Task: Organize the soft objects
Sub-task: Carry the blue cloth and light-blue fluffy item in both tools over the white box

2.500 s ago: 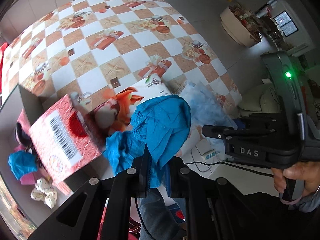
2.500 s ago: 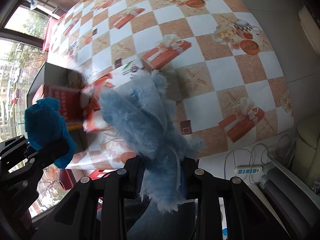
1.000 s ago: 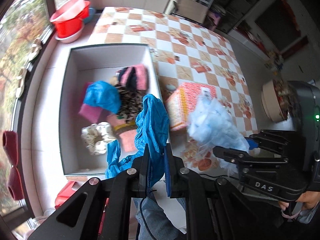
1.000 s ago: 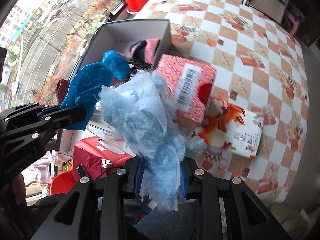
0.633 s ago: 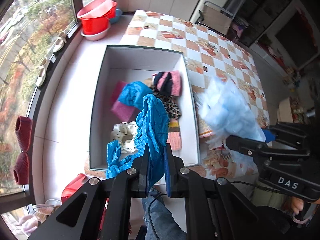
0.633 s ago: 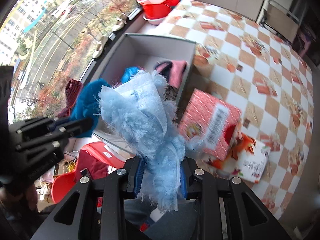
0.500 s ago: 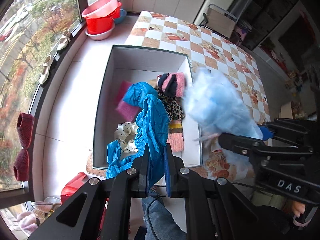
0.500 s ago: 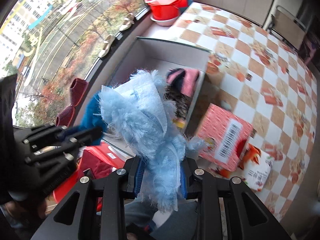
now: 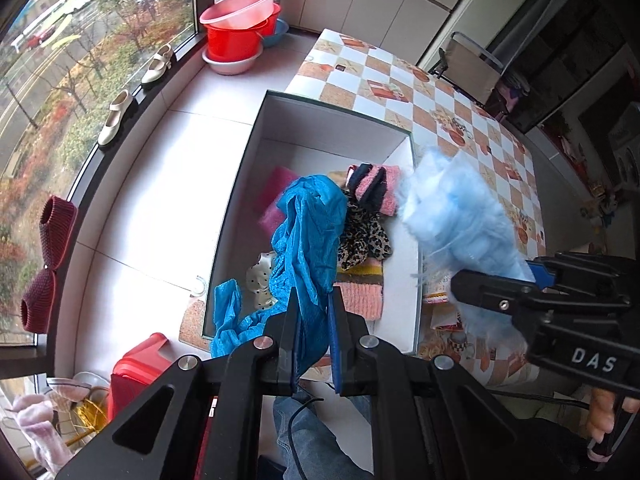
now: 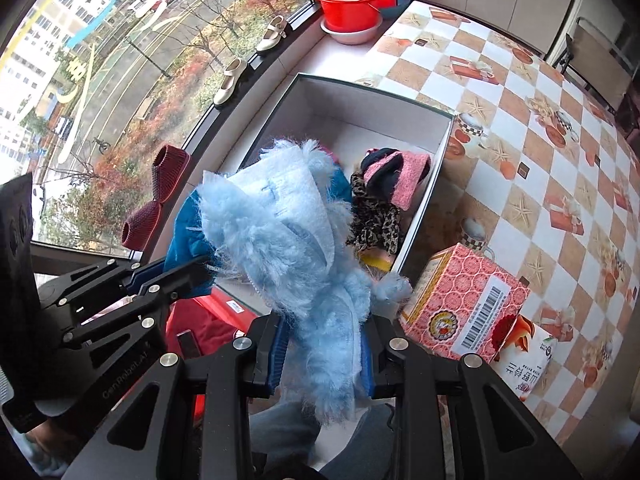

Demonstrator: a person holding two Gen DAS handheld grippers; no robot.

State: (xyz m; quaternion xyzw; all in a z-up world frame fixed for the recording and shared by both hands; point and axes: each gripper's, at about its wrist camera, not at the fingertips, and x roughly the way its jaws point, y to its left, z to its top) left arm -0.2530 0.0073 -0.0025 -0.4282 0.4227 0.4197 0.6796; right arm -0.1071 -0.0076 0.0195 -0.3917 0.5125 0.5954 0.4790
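My left gripper (image 9: pixel 313 300) is shut on a bright blue cloth (image 9: pixel 308 232) and holds it above the near end of an open white box (image 9: pixel 320 120). My right gripper (image 10: pixel 323 344) is shut on a fluffy light blue cloth (image 10: pixel 288 240), held over the box's near right edge; the fluffy cloth also shows in the left wrist view (image 9: pixel 456 216). Inside the box lie a pink-and-black sock (image 9: pixel 374 188), a leopard-print piece (image 9: pixel 362 236), a striped pink sock (image 9: pixel 360 292) and a spotted white piece (image 9: pixel 260 276).
The box (image 10: pixel 360 100) sits at the edge of a checkered table (image 10: pixel 540 120). A red carton (image 10: pixel 464 300) and a printed packet (image 10: pixel 524 356) lie right of it. Red and pink basins (image 9: pixel 240 28), shoes (image 9: pixel 116 116) and red slippers (image 9: pixel 48 248) line the window sill.
Both grippers have swung from over the table to above the box, carrying their cloths. The fluffy light blue cloth has moved in over the box's right wall.
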